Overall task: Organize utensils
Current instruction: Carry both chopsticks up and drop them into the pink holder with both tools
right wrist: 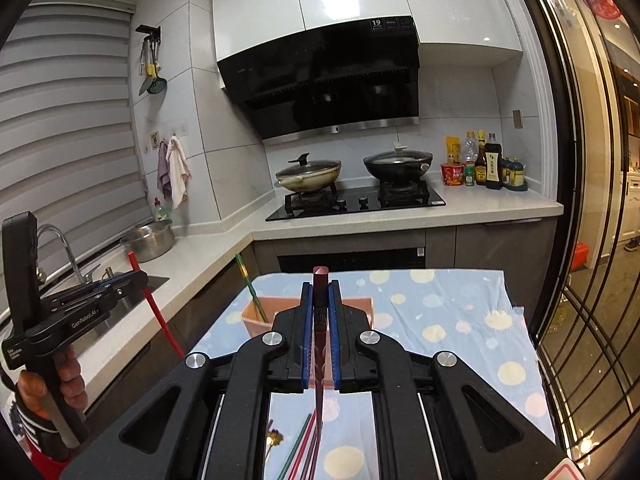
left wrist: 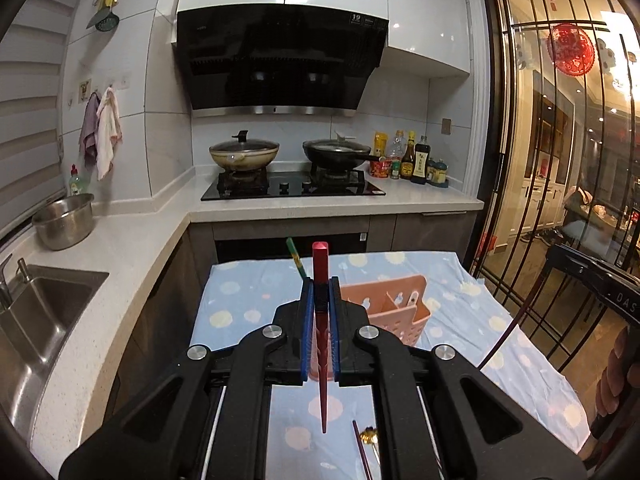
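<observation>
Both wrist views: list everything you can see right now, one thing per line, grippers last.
red chopstick: one, bright red, clamped in the left gripper.
dark red chopstick: one, maroon, clamped in the right gripper.
green chopstick: one, standing tilted in the holder.
utensil holder: one, pink, on the cloth.
loose utensils: several, red, green and gold, lying on the near cloth.
cloth: one, light blue, spotted, over the table.
pans: two, cream and black, on the stove.
steel bowl: one, beside the sink.
bottles: a group, right of the stove.
left gripper: black, blue pads, shut.
right gripper: same, shut.
</observation>
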`<state>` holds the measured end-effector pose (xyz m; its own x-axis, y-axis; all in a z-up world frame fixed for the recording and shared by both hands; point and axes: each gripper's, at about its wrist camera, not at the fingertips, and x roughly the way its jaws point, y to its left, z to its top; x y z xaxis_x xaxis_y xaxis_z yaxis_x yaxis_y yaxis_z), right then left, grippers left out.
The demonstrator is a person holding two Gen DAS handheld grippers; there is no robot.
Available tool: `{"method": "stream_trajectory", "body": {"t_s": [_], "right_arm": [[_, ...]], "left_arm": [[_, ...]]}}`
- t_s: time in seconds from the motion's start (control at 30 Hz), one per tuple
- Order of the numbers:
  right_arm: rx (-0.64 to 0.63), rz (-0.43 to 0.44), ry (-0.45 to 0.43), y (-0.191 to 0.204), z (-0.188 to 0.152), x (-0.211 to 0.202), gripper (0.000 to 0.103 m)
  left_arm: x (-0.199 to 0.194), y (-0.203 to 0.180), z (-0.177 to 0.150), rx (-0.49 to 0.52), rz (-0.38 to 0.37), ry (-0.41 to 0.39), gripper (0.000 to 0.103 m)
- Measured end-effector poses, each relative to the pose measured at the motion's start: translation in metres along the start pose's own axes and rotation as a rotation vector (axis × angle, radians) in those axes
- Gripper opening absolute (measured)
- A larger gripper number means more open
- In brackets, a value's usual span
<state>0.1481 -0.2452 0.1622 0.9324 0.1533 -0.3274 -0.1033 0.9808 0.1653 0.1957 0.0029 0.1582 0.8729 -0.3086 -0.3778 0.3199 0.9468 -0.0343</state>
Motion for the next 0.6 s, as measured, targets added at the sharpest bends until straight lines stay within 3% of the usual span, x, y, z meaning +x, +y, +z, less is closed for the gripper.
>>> {"method": "stream_trajectory", "body": {"t_s": [0.4, 0.6], "right_arm": [[0.005, -0.014, -0.112, 0.006, 0.088, 0.058, 0.007], [0.031, -0.002, -0.066, 0.003, 0.085, 0.103, 0.007]], "left_arm": [[0.021, -0.021, 0.102, 0.018, -0.058, -0.163, 0.007], [0.062, -0.03, 0.105, -0.001, -0.094, -0.125, 0.007]]}}
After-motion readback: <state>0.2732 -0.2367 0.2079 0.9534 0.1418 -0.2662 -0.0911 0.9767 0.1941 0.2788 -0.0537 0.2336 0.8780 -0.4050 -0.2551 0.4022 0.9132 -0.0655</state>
